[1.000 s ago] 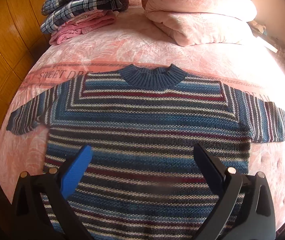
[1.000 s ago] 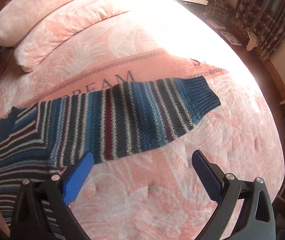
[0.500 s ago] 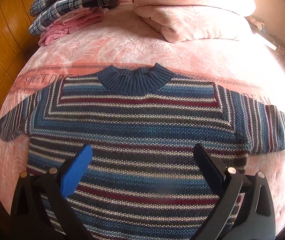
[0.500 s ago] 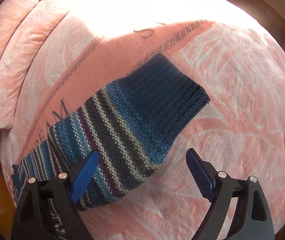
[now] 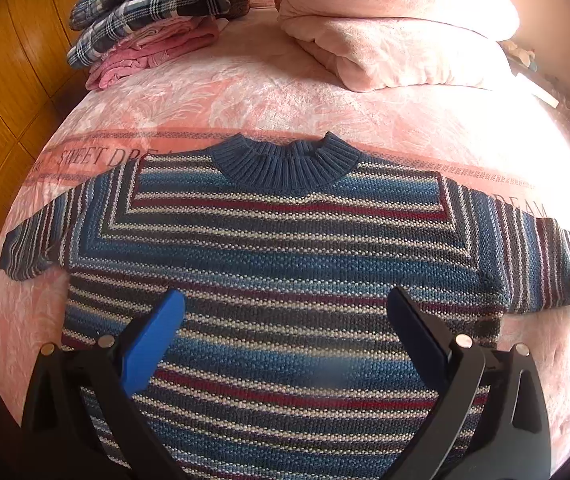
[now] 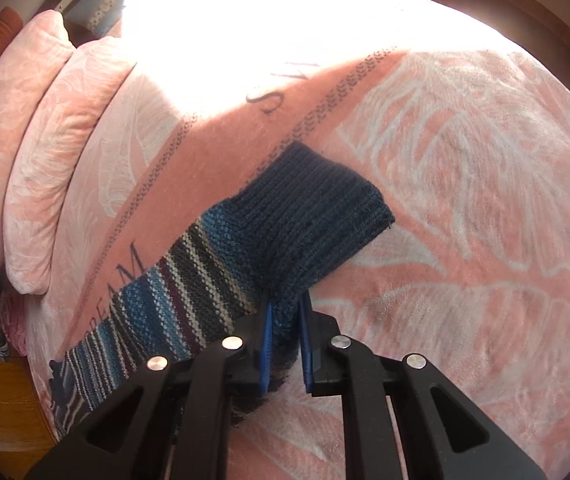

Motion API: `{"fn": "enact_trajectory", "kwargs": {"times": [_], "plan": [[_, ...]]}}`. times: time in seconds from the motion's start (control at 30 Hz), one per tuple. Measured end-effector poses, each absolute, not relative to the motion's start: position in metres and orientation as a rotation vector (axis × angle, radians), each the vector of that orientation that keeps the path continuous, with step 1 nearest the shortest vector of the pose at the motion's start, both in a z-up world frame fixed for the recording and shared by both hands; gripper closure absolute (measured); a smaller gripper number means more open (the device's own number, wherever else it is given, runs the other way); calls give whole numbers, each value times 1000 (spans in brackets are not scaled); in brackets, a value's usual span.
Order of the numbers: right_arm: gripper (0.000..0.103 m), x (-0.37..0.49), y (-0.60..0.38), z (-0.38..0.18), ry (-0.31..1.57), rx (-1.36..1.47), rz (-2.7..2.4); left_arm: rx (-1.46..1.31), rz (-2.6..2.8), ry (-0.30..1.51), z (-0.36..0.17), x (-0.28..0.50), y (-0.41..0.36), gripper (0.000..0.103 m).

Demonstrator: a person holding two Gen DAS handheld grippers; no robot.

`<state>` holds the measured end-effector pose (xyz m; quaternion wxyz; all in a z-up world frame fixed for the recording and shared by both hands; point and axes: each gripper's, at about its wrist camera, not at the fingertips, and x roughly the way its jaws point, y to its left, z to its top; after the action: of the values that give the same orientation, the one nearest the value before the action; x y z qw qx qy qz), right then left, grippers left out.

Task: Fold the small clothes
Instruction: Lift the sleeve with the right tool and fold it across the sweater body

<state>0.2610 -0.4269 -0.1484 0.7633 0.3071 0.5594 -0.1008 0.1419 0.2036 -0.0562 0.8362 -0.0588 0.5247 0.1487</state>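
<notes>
- Two grippers. Right gripper (image 6: 285, 344): blue pads closed to a narrow gap, pinching the lower edge of the sleeve (image 6: 269, 248) near its dark ribbed cuff.
- Left gripper (image 5: 285, 320): jaws spread wide, holding nothing, poised over the torso of the striped sweater (image 5: 277, 264).
- Sweater: flat on the pink bedspread (image 5: 269, 96), collar away from the camera, both sleeves outstretched.
- Beyond: folded clothes stack (image 5: 153, 20); pink pillows (image 5: 397, 24).

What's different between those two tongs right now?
The left tongs are spread wide open and hold nothing; the right tongs are pinched shut on the dark blue cuff of the striped sweater. The left tongs hover over the sweater's body; the right tongs sit at its sleeve end. Both have blue pads on black frames.
</notes>
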Motion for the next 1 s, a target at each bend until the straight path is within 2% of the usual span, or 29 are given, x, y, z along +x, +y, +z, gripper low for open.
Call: {"fn": "enact_trajectory", "kwargs": {"times": [0.17, 0.4, 0.5, 0.67, 1.0], "plan": [[92, 244, -439, -173, 1329, 684, -358, -132, 331, 1120, -59, 140, 213, 3], [92, 254, -404, -133, 1214, 502, -302, -256, 310, 1132, -62, 139, 231, 3], [93, 259, -360, -105, 1158, 389, -196, -284, 312, 1135, -65, 139, 240, 3], [93, 268, -269, -78, 1118, 427, 78, -260, 357, 1143, -67, 139, 253, 3], [93, 249, -84, -95, 1218, 127, 349, -268, 297, 1195, -68, 146, 268, 3]]}}
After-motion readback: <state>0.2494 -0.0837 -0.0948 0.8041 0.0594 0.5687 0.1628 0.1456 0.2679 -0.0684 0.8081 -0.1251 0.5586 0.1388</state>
